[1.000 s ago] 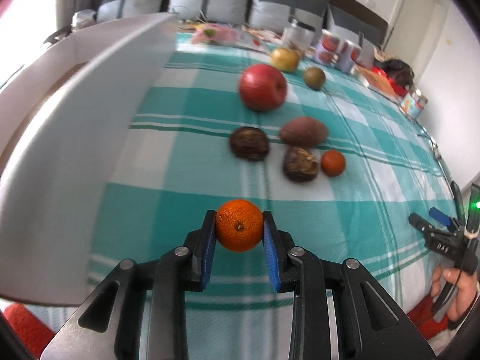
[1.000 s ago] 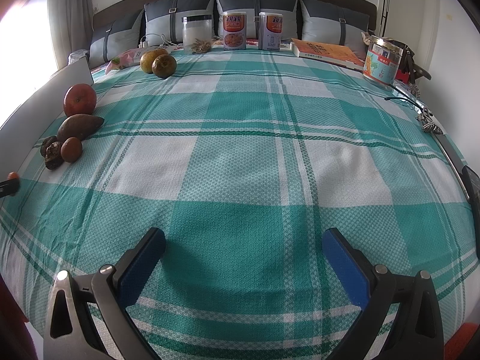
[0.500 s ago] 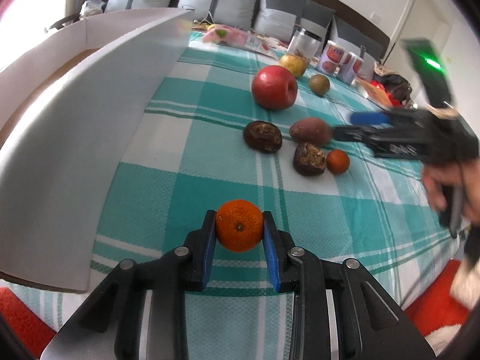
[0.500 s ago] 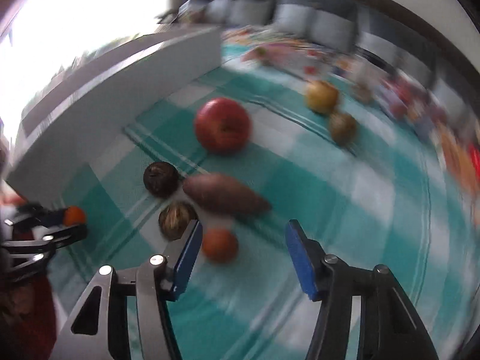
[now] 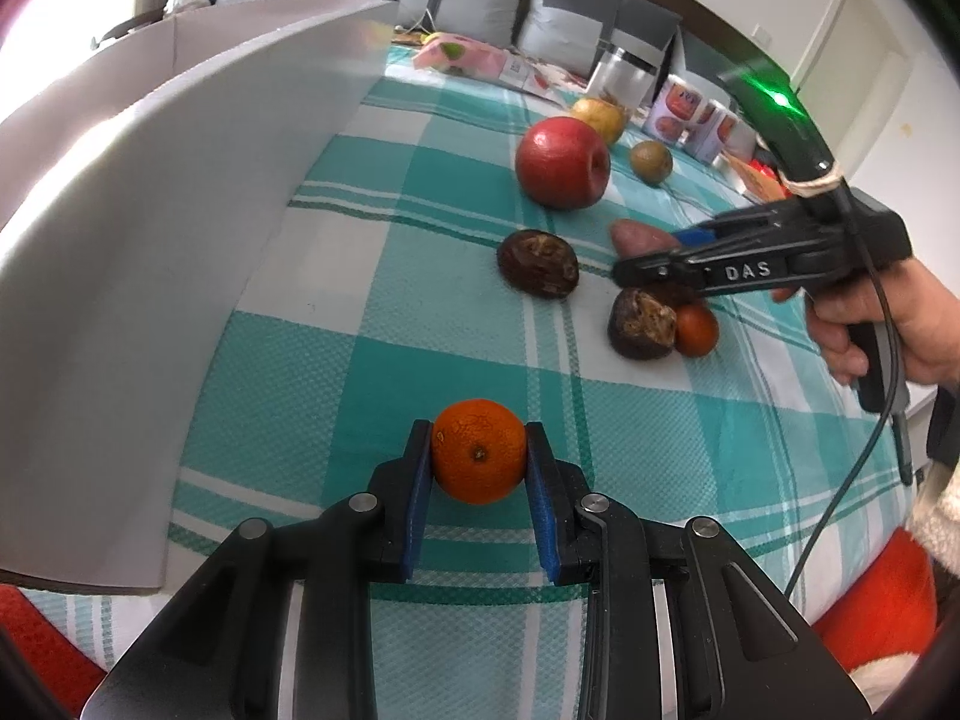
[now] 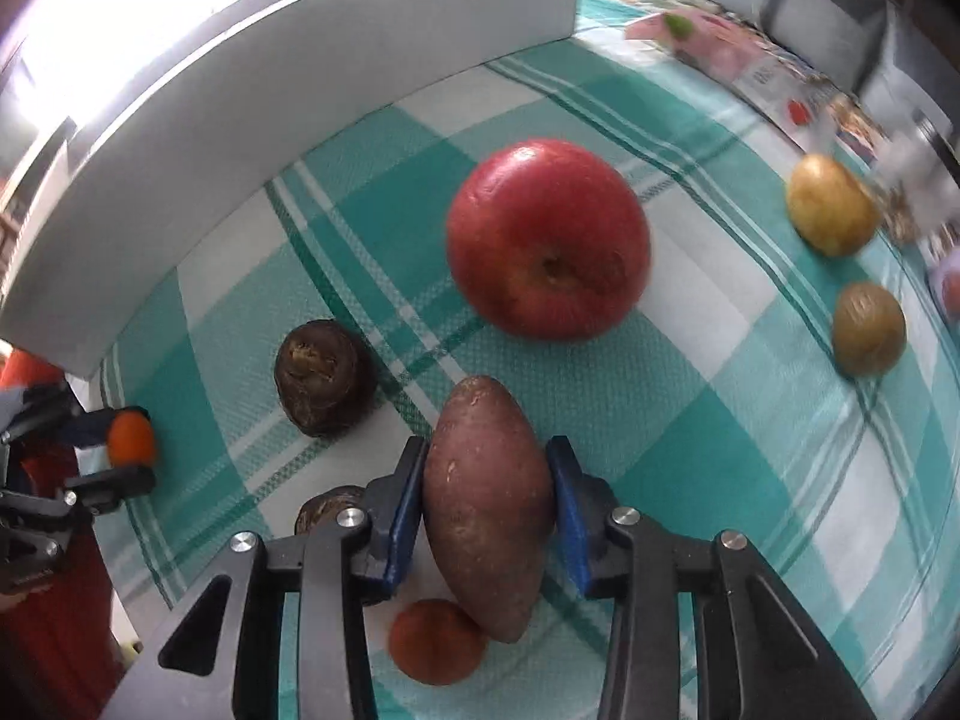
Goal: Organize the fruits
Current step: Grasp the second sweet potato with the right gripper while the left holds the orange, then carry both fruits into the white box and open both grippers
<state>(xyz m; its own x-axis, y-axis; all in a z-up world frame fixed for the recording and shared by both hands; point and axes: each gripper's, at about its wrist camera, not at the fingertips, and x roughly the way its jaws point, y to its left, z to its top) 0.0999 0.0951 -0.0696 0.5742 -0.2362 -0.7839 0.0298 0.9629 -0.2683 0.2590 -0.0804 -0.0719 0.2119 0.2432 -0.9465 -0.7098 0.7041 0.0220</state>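
Two grippers, both loaded. Going left to right: the white box sits off to the left gripper's left, probably the drop spot. That gripper is clamped on a small orange, held above the checked cloth. The right gripper has just closed its pads on a sweet potato, gripped across its middle, I'd guess so it won't tip. A red apple lies just ahead, a dark brown fruit to its front-left, another orange tucked below it.
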